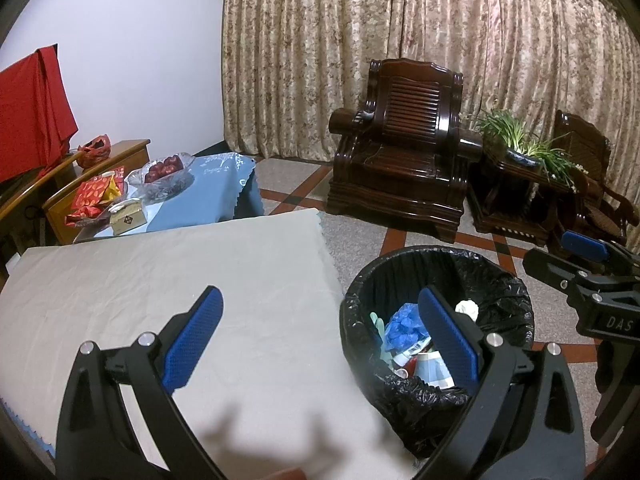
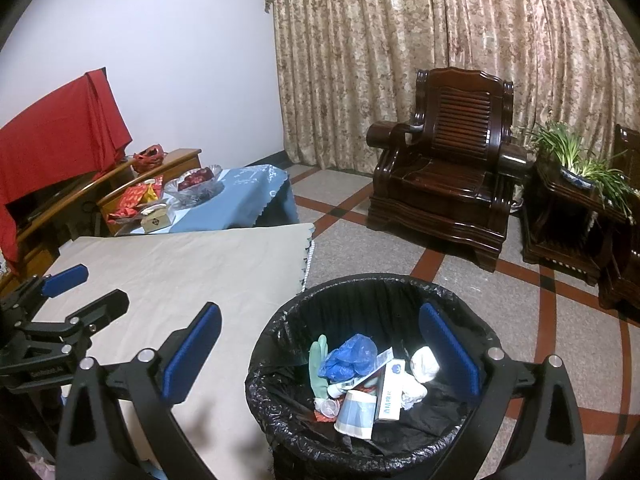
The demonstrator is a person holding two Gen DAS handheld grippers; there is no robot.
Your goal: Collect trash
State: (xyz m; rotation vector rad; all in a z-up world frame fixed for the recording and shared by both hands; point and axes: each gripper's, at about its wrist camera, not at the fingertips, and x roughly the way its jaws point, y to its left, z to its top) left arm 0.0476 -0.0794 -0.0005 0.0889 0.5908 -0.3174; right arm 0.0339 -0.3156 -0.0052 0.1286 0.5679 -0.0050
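Note:
A black bin [image 1: 504, 280] [image 2: 360, 292] lined with a black bag stands on the floor at the right of the cloth-covered table [image 1: 160, 280] [image 2: 180, 272]. It holds trash: a blue glove [image 2: 352, 354], a green glove [image 2: 319, 364], a paper cup [image 2: 356, 414], a white box [image 2: 392, 392] and crumpled paper [image 2: 425, 364]. My left gripper [image 1: 320, 336] is open and empty, over the table's right edge and the bin's rim. My right gripper [image 2: 320, 352] is open and empty, above the bin. Each gripper shows in the other's view, the right [image 1: 568, 256] and the left [image 2: 86, 286].
A second table [image 1: 224, 184] with a blue cloth holds a glass fruit bowl [image 1: 164, 172], red packets [image 1: 94, 196] and a small box [image 1: 126, 220]. A dark wooden armchair [image 1: 404, 148], a side table with a plant [image 1: 520, 148] and curtains stand beyond.

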